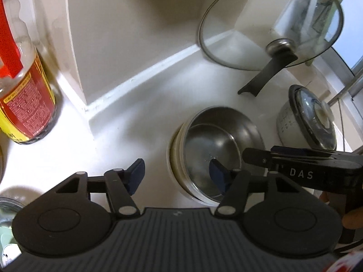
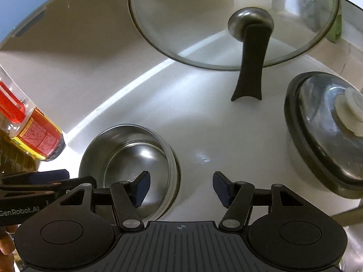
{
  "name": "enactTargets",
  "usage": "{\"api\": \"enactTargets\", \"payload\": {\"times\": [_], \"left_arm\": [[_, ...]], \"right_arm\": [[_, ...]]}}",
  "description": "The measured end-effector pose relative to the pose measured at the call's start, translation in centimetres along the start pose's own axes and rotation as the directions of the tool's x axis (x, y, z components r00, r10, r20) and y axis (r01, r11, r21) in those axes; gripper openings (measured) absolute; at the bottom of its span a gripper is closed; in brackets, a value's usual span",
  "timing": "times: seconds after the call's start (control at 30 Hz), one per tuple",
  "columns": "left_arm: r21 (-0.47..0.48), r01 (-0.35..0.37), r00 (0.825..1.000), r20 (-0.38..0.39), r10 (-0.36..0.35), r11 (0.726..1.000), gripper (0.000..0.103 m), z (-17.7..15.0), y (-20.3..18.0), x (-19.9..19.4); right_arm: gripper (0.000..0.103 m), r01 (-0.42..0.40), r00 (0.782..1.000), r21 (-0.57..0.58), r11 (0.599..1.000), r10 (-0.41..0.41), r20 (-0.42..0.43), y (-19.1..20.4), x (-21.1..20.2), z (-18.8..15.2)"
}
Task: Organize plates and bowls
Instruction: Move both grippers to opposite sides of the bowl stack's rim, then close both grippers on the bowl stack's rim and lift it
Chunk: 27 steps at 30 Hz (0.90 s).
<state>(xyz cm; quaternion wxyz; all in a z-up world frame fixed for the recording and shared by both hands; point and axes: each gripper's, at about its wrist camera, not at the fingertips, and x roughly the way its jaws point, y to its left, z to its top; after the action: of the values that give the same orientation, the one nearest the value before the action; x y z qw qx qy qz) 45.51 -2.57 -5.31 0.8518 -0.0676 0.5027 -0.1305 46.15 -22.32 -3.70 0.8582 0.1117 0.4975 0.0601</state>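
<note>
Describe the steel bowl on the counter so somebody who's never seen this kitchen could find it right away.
Start at the white counter below the big glass lid that leans on the wall. The steel bowl sits in the open between the red-labelled bottle and the lidded pot. It alone is uncovered, empty and shiny inside.

Dim, soft motion blur; glare on counter; fisheye-bent edges.

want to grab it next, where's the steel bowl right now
The steel bowl sits on the white counter, low and right in the left wrist view, in front of the propped glass lid, with the covered pot to its right.
</note>
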Motion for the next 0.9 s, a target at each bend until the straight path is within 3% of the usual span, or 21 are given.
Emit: {"api": "enactTargets", "payload": {"times": [0.2, 0.3, 0.43, 0.77, 0.9], "left_arm": [[-0.019, 0.004, 1.000, -0.031, -0.004, 1.000, 0.056, 0.3, 0.0, 0.9], [-0.026, 0.005, 0.999, -0.045, -0.006, 1.000, 0.049, 0.3, 0.1, 1.4], [-0.042, 0.011, 0.998, -0.062, -0.014, 0.999, 0.039, 0.4, 0.3, 2.0], [-0.054, 0.029, 0.996, -0.083, -0.034, 0.998, 0.025, 0.5, 0.4, 2.8], [-0.050, 0.029, 0.996, -0.083, -0.033, 0.998, 0.025, 0.5, 0.5, 2.9]], "right_arm": [[0.062, -0.013, 0.999, 0.001, 1.000, 0.013, -0.035, -0.1, 1.0, 0.1], [0.061, -0.018, 0.999, 0.004, 1.000, 0.018, -0.048, -0.1, 1.4, 0.3], [0.047, -0.032, 0.997, 0.029, 0.999, 0.034, -0.065, -0.3, 1.9, 0.4], [0.034, -0.039, 0.995, 0.066, 0.997, 0.045, -0.087, -1.0, 2.8, 0.6], [0.027, -0.042, 0.994, 0.066, 0.997, 0.048, -0.094, -0.8, 2.9, 0.7]]}}
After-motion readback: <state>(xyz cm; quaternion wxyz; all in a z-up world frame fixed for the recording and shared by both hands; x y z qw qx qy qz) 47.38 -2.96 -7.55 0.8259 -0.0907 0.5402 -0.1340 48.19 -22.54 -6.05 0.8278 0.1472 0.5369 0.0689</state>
